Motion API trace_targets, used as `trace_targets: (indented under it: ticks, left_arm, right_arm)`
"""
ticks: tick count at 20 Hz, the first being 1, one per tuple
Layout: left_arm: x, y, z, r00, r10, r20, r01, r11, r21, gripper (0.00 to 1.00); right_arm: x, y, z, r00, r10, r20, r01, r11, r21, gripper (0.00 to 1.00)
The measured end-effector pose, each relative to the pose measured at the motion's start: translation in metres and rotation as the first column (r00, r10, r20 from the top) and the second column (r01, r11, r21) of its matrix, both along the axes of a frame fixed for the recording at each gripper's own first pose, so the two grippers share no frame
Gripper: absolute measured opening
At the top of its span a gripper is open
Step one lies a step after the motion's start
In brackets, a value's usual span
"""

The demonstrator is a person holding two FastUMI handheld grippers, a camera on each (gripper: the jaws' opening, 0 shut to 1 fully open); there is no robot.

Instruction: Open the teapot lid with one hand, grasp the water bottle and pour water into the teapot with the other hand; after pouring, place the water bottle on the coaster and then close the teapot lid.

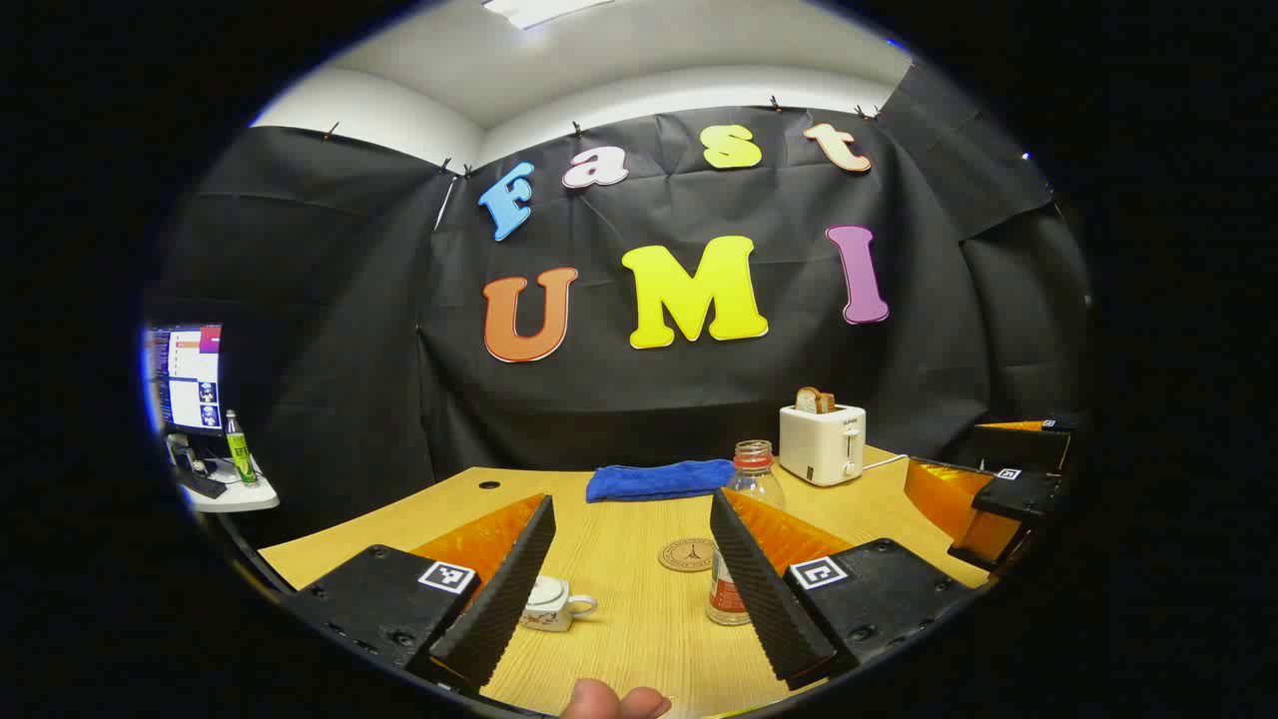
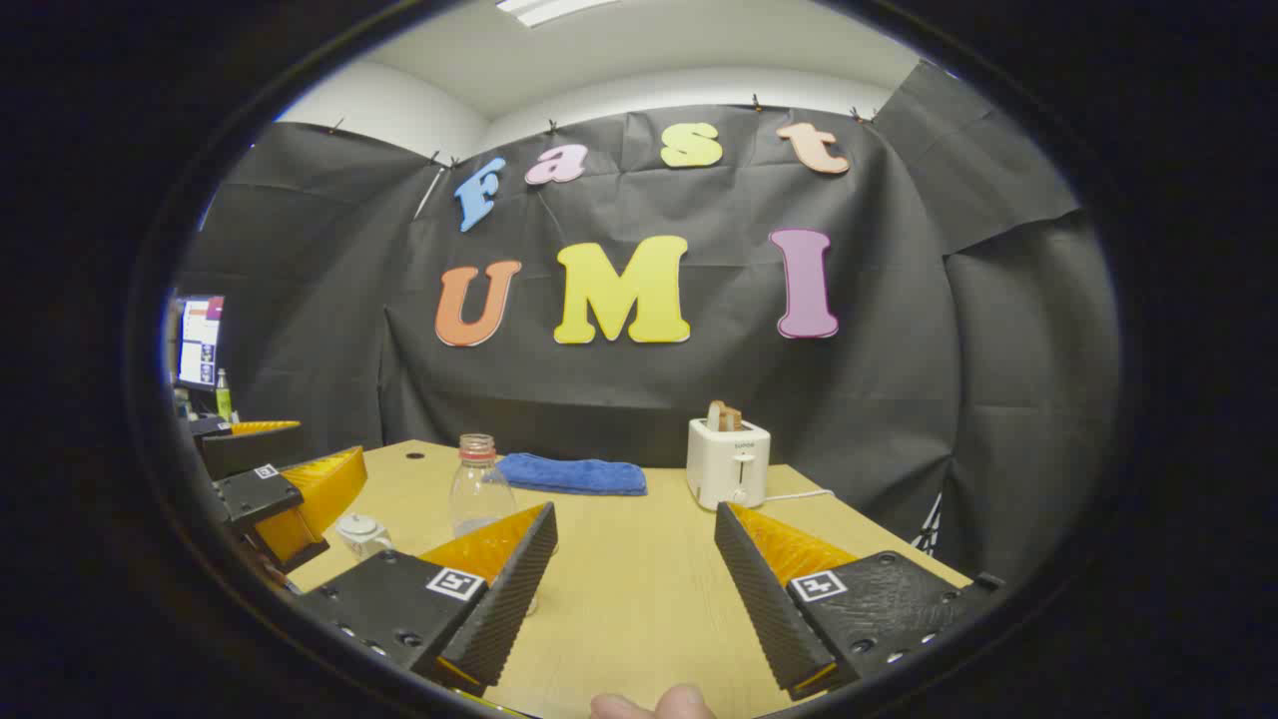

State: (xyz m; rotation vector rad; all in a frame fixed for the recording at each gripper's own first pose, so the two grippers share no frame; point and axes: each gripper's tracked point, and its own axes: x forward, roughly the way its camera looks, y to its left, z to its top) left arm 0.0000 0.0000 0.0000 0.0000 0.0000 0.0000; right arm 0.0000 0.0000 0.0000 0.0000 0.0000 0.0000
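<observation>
A light wooden table (image 1: pixel 639 619) is seen in front of the black cloth wall. In the left gripper view, the left gripper (image 1: pixel 634 589) is held low over the near part of the table, with its jaws wide apart and nothing between them. A small white ceramic teapot (image 1: pixel 555 604) with its lid on stands on the table, partly hidden behind the left finger. A clear plastic water bottle (image 1: pixel 747 499) with a reddish neck and no cap is placed upright to the right of the teapot, partly covered by the right finger. A round brown coaster (image 1: pixel 687 554) lies on the table between the teapot and the bottle, a little farther back. At the far side a folded blue towel (image 1: pixel 659 480) is laid, and to its right a white toaster (image 1: pixel 822 443) with bread slices in it is standing.

In the right gripper view, the right gripper (image 2: pixel 636 589) is also released, with its jaws wide apart over the bare table. The left gripper is visible there at the left edge, near the teapot. A fingertip (image 2: pixel 654 705) of the person is seen at the bottom edge.
</observation>
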Motion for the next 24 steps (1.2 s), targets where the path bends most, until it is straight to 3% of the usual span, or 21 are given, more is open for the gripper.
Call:
trace_targets:
  ticks: [21,24]
  left_arm:
    - [-0.005,0.01,-0.009,1.0,-0.008,-0.026,0.007,1.0,-0.004,0.98]
    - [-0.007,0.006,-0.016,0.999,-0.039,-0.031,0.039,0.999,-0.011,0.98]
  right_arm:
    - [0.004,0.01,-0.003,1.0,0.029,0.003,-0.029,1.0,0.009,0.97]
    - [0.004,0.012,-0.013,0.999,0.046,-0.015,-0.046,0.999,-0.005,0.95]
